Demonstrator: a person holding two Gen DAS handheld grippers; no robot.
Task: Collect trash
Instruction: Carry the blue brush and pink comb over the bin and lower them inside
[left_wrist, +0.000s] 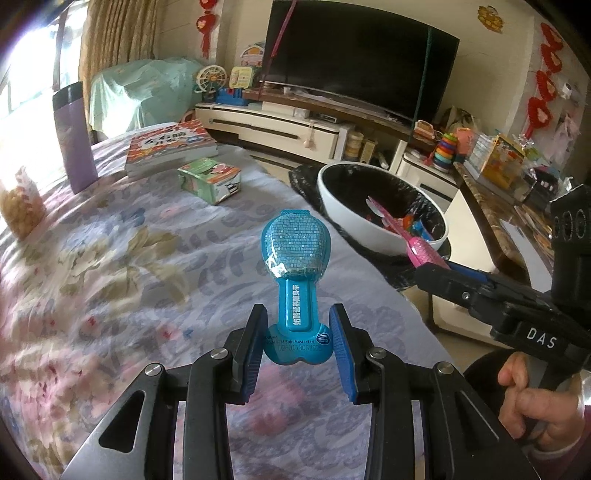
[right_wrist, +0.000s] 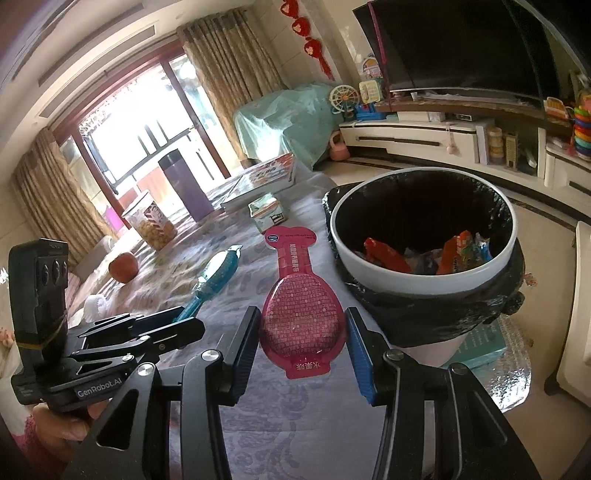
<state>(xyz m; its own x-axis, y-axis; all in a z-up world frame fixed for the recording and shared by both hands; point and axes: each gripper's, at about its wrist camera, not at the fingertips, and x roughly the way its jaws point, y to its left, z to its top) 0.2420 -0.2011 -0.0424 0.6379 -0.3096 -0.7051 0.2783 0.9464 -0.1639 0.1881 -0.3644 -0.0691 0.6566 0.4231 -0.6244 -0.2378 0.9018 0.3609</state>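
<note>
The left tool (left_wrist: 297, 347) is clenched on the rounded end of a blue spoon-shaped plastic snack packet (left_wrist: 295, 254), lifted above the floral-clothed worktop (left_wrist: 122, 266). The right tool (right_wrist: 303, 343) grips the bowl end of a pink spoon-shaped plastic packet (right_wrist: 301, 306). Ahead and to its right stands a round white bin with black liner (right_wrist: 424, 280), wrappers inside.
</note>
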